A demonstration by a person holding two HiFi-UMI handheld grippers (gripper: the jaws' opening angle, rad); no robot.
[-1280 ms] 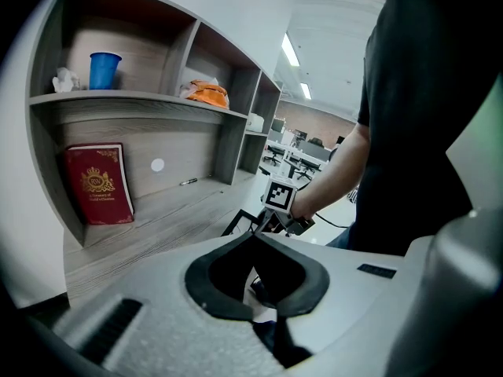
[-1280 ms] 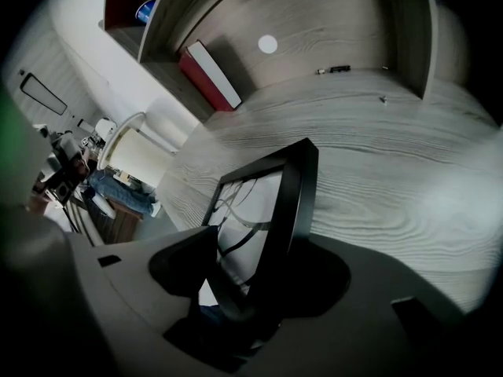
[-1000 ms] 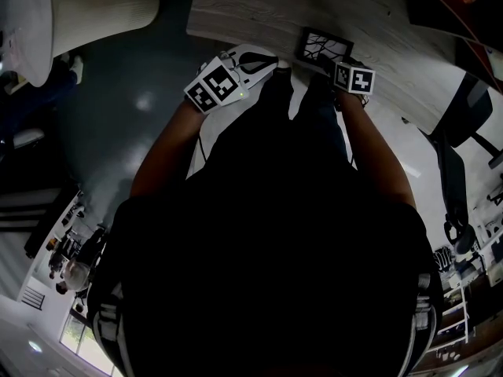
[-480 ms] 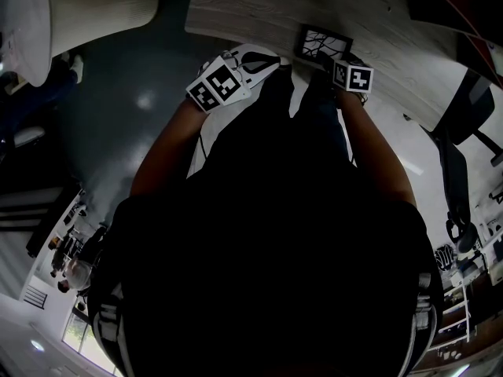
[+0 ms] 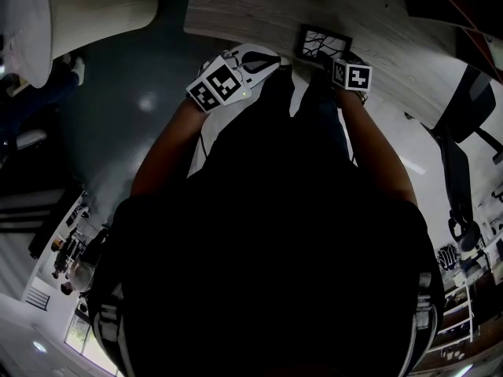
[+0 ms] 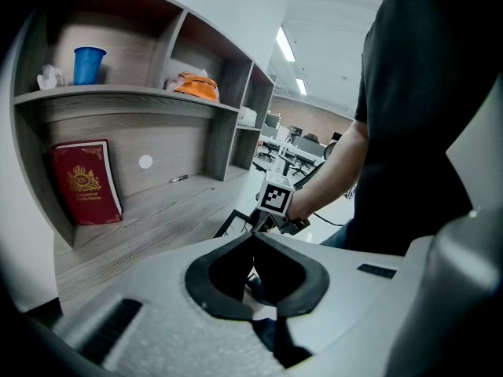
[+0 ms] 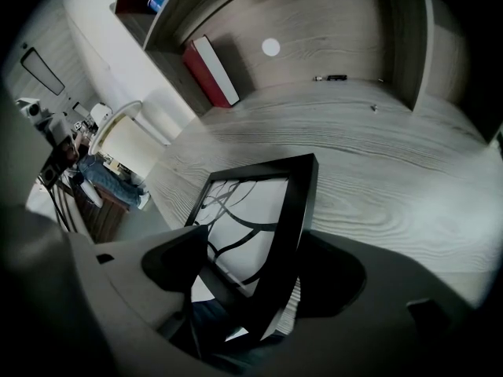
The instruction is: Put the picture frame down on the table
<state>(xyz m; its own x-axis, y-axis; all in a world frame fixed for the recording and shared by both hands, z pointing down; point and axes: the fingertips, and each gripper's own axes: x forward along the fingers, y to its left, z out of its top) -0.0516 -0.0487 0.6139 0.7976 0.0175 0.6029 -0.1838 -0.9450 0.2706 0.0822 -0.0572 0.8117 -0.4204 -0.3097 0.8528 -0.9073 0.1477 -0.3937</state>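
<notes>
The picture frame is black-rimmed, with a white picture of dark branching lines. My right gripper is shut on its near edge and holds it tilted just over the grey wood-grain table. In the head view the picture frame lies over the table's near edge, just ahead of the right gripper. My left gripper is shut with nothing in it, its tips touching. It hangs off the table, left of the frame, and is seen there as the left gripper.
Shelf cubbies stand at the table's back with a red book, a blue cup, an orange bundle and a pen. A white chair stands far left, a dark office chair at right.
</notes>
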